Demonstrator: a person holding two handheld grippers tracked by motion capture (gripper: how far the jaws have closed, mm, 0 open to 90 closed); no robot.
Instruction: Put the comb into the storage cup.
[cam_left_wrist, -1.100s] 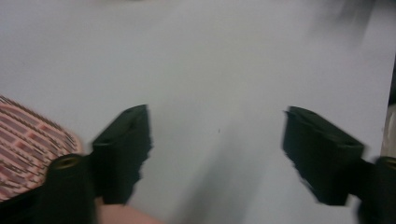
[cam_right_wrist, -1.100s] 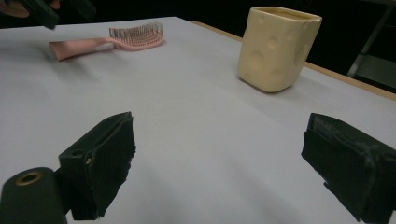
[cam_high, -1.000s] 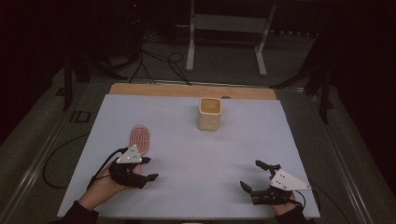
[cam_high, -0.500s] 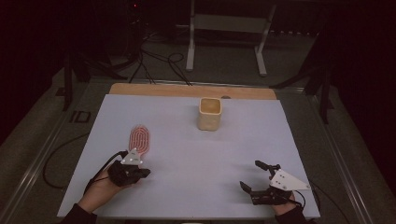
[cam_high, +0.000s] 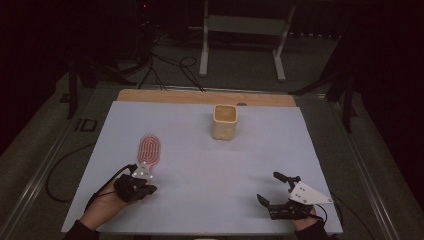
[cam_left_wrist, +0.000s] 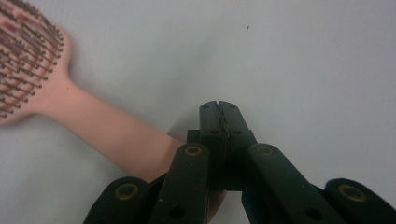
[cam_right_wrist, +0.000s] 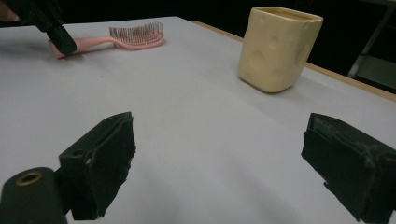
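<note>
A pink hairbrush (cam_high: 149, 149) lies bristles up at the table's left, its handle toward the near edge. My left gripper (cam_high: 149, 189) sits at the end of that handle. In the left gripper view its jaws (cam_left_wrist: 219, 106) are pressed together with nothing between them, and the handle (cam_left_wrist: 107, 135) runs off to the left beside and under them. My right gripper (cam_high: 267, 187) rests near the front right edge, wide open and empty (cam_right_wrist: 219, 158). A cream dimpled cup (cam_high: 224, 122) stands upright at the middle back. The right gripper view has the cup (cam_right_wrist: 278, 46), the brush (cam_right_wrist: 135, 35) and the left gripper (cam_right_wrist: 60, 39).
A white sheet (cam_high: 210, 165) covers the table, with a wooden strip (cam_high: 200, 96) along its far edge. Cables and a metal stand (cam_high: 240, 30) lie on the dark floor behind. Broad bare sheet lies between the two grippers and the cup.
The left gripper's jaws stood apart a second ago and are closed now, at the handle's end. The right gripper, brush and cup have not moved.
</note>
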